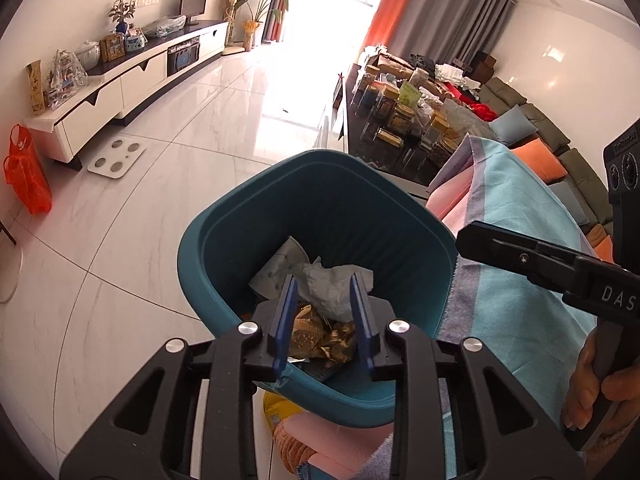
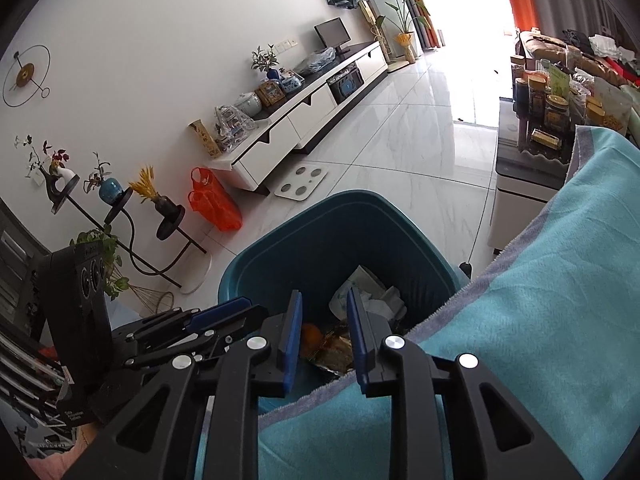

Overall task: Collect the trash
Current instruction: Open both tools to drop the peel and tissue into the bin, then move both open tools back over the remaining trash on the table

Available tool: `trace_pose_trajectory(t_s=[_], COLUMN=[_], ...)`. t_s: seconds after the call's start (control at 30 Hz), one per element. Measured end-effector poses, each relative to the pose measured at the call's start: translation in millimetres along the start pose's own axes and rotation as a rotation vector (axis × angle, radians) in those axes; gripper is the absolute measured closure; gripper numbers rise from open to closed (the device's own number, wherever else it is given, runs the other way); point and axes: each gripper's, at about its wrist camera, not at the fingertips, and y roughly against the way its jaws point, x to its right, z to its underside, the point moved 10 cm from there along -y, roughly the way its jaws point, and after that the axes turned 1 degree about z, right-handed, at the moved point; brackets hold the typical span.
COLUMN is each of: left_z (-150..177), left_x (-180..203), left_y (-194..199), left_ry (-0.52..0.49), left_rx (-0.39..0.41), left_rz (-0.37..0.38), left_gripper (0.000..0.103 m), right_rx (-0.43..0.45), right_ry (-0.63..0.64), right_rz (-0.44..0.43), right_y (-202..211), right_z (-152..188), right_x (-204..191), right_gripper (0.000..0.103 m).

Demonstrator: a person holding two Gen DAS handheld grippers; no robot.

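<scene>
A teal trash bin (image 1: pixel 224 240) stands on the floor beside a towel-covered surface and shows in the right wrist view too (image 2: pixel 280 256). Inside lie crumpled white tissue (image 1: pixel 332 288), a printed white wrapper (image 1: pixel 276 268) and a gold-brown wrapper (image 1: pixel 324 336). An orange piece (image 2: pixel 311 335) shows in the right wrist view. My left gripper (image 1: pixel 323 292) is open and empty above the bin's near rim. My right gripper (image 2: pixel 323 300) is open and empty over the bin's edge. It shows at the right of the left wrist view (image 1: pixel 464 240), where its fingertips are hidden.
A turquoise and pink towel (image 1: pixel 516 280) covers the surface at the right. A dark table with several jars (image 1: pixel 400 120) stands beyond. A white TV cabinet (image 1: pixel 120 88), a white scale (image 1: pixel 116 156) and an orange bag (image 1: pixel 26 172) are on the left.
</scene>
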Motion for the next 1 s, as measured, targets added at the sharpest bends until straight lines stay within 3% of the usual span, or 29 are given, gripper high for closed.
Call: trace_pose_trajectory(t_s=[0.07, 0.3, 0.53, 0.77, 1.0], left_z=[-2, -12, -2, 31, 82], left_x=[2, 33, 101, 191, 289], left_y=[5, 44, 86, 98, 89], left_ry=[-0.008, -0.092, -0.226, -0.368, -0.499], left_rx=[0.015, 0.13, 0.201, 0.175, 0.077], left_rz=[-0.002, 0.016, 0.139, 0.289, 0.429], left_gripper=[0.073, 0.053, 0.043, 0.039, 0.039], right_rx=[0.007, 0.077, 0.172, 0.27, 0.332], right_ry=[-0.002, 0.012, 0.007, -0.054, -0.164], right_rz=[-0.007, -0.017, 0.017, 0.124, 0.26], right_y=[6, 50, 115, 189, 252], right_z=[1, 10, 29, 61, 102], right_x=[0, 1, 21, 68, 131], right_gripper=[0.081, 0.071, 0.058, 0.054, 0.052])
